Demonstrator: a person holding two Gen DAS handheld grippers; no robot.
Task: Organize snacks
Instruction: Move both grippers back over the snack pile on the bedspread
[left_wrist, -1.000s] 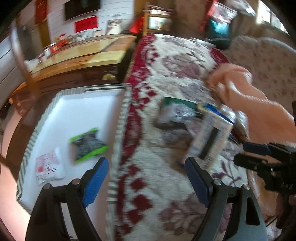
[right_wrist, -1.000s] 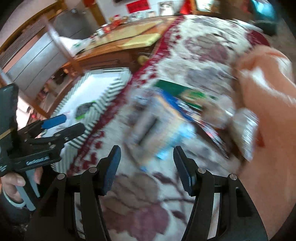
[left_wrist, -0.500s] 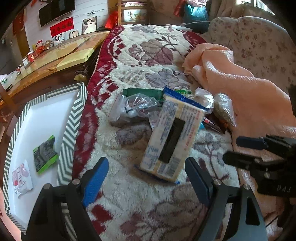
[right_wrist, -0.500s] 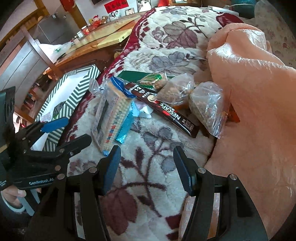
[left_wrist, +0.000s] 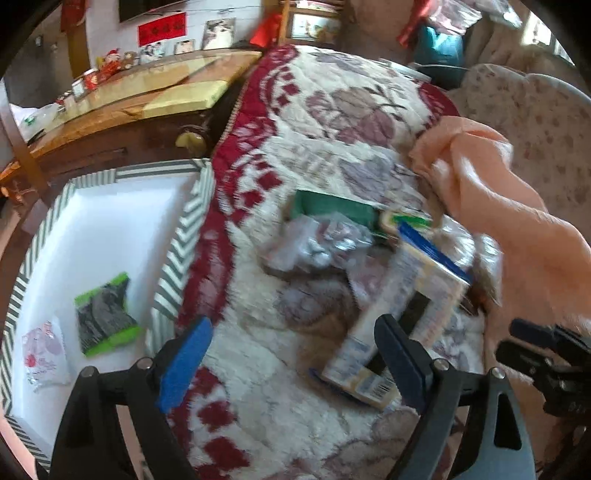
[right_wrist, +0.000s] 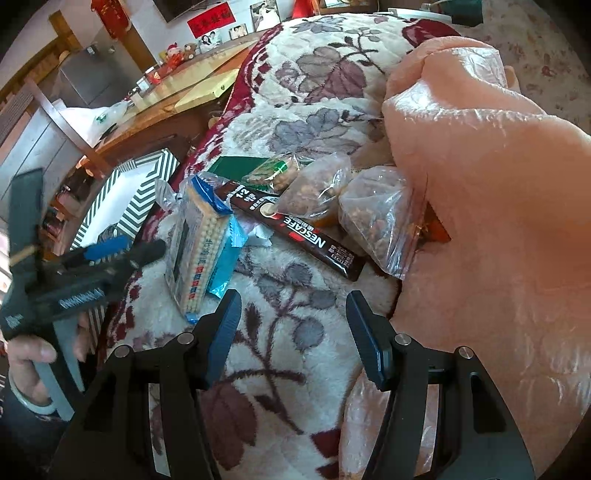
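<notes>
Cracker pack (left_wrist: 397, 314) just ahead of left hand-held gripper (left_wrist: 291, 363), fingers apart, right hand-held gripper (right_wrist: 293, 334) likewise apart

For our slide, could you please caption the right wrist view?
Open right gripper hovers before cracker pack, Nescafe stick and nut bags.

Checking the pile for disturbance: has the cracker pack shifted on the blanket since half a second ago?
No. In the right wrist view the cracker pack lies beside the Nescafe stick, same as before; only the camera moved.
</notes>
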